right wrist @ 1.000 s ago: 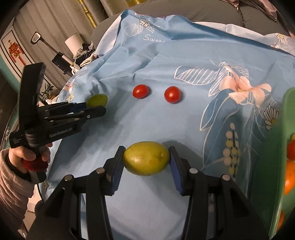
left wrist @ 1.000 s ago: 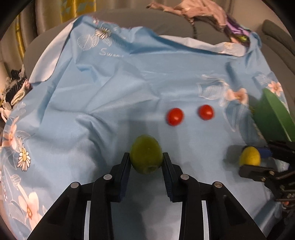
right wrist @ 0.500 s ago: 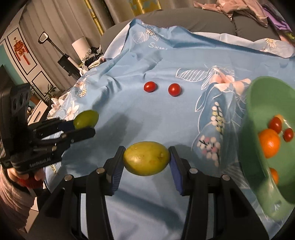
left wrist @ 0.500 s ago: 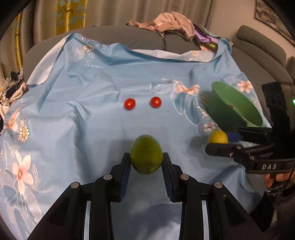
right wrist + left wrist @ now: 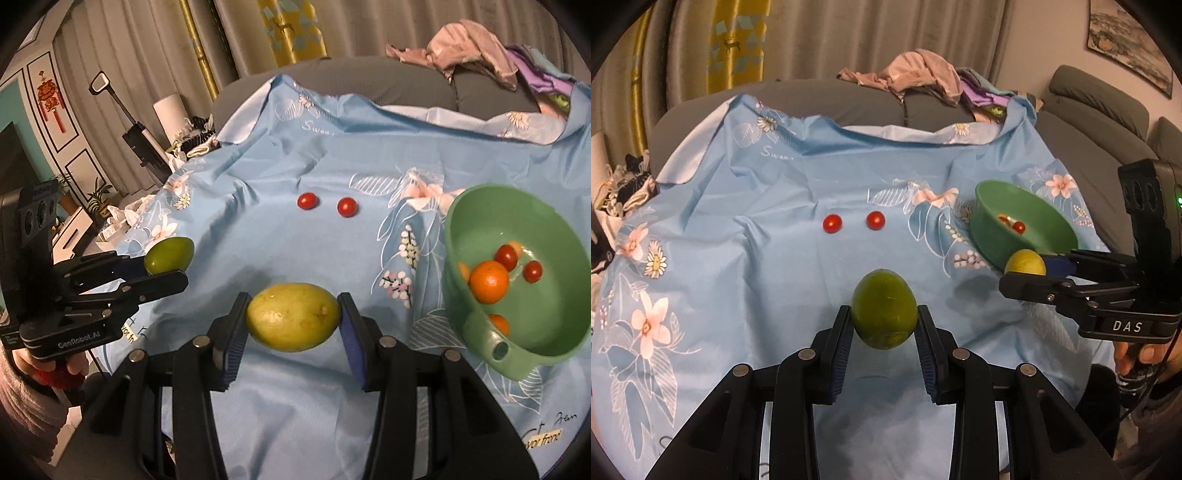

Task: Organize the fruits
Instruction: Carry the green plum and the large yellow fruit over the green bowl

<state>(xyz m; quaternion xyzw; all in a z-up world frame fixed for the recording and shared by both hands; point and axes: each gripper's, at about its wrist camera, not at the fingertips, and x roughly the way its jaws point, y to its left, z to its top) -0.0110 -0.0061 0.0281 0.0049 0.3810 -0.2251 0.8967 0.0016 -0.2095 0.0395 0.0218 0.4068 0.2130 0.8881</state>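
A big blue cloth [image 5: 746, 229] with flowers on it is lying over a gray sofa [image 5: 849, 107]. The cloth is all wrinkly. Some clothes [image 5: 916, 77] are piled up on the back of the sofa. Gray and yellow curtains [image 5: 735, 44] are hanging behind it. A picture [image 5: 1130, 40] is hanging on the wall at the right.

Two little red tomatoes [image 5: 832, 223] are sitting side by side on the cloth, near the middle. A green bowl [image 5: 465, 236] is sitting tilted on the cloth to the right of them. An orange [image 5: 489, 281] and more little tomatoes are lying inside the bowl.

You are holding your left gripper [image 5: 884, 343] up over the cloth, pointing down at a slant. Its fingers [image 5: 842, 347] are squeezing a green fruit [image 5: 884, 308] from both sides, so the fruit is up in the air.

You are holding your right gripper [image 5: 293, 332] up over the cloth too, also slanting down. Its fingers [image 5: 352, 339] are squeezing a yellow fruit [image 5: 293, 316] by its two ends. This fruit is hanging just left of the bowl.

Your left hand [image 5: 55, 373] is wrapped around its handle at the left edge of the right camera's view.
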